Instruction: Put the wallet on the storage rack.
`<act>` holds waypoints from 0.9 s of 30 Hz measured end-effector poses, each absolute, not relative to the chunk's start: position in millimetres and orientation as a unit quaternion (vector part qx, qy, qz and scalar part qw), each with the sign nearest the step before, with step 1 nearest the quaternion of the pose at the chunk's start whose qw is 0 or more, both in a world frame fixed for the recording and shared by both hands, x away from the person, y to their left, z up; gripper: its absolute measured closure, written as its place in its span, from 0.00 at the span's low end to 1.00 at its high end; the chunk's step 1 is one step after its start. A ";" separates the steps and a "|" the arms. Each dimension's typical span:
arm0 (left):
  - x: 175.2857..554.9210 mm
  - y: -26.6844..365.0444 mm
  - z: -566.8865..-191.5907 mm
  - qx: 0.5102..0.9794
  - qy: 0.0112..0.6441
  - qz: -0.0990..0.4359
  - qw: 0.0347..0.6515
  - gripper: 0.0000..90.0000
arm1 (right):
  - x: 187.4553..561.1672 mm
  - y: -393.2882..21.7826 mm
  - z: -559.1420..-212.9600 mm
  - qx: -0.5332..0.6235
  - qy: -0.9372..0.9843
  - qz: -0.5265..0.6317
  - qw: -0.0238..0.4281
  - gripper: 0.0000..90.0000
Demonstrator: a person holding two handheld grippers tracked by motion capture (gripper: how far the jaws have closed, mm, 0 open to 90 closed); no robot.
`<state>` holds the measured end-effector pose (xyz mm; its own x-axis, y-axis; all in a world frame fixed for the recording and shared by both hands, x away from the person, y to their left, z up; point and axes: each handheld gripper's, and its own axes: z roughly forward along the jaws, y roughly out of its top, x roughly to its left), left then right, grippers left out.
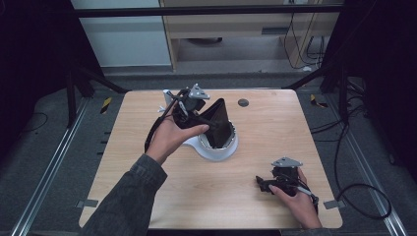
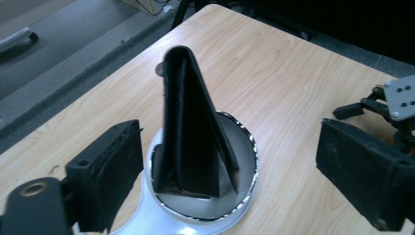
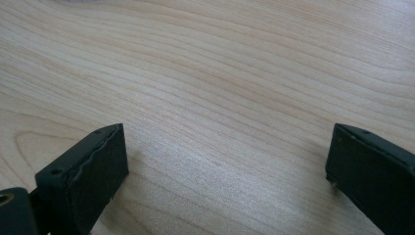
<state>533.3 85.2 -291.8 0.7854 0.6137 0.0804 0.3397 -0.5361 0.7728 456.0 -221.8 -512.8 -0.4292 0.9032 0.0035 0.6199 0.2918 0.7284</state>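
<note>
A black folded, wallet-like piece (image 1: pixel 219 122) stands upright and slightly tilted inside a white round holder (image 1: pixel 216 153) with a shiny rim, near the middle of the wooden table. In the left gripper view the black piece (image 2: pixel 188 122) rises from the holder (image 2: pixel 242 205) between the two pads, and neither pad touches it. My left gripper (image 1: pixel 206 123) (image 2: pixel 227 139) is open, held just left of the piece. My right gripper (image 1: pixel 261 184) (image 3: pixel 225 147) is open, low over bare wood near the table's front right corner, with nothing between its pads.
A small dark round disc (image 1: pixel 243 103) sits in the tabletop behind the holder. Black frame struts and cables (image 1: pixel 364 196) run along the floor around the table. The right gripper (image 2: pixel 386 105) is seen farther off in the left gripper view.
</note>
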 end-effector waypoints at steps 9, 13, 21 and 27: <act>512.1 95.0 -302.6 0.854 0.272 0.182 0.405 0.07 | 456.0 -221.6 -512.8 0.490 0.777 0.335 0.211 0.02; 499.1 102.7 -313.9 0.852 0.272 0.184 0.407 0.06 | 454.7 -221.2 -512.4 0.493 0.776 0.336 0.206 0.02; 479.3 110.8 -334.5 0.856 0.270 0.177 0.405 0.06 | 454.1 -221.7 -512.9 0.490 0.777 0.334 0.212 0.02; 469.4 119.9 -353.2 0.860 0.271 0.173 0.397 0.05 | 453.7 -221.8 -512.9 0.490 0.777 0.334 0.212 0.02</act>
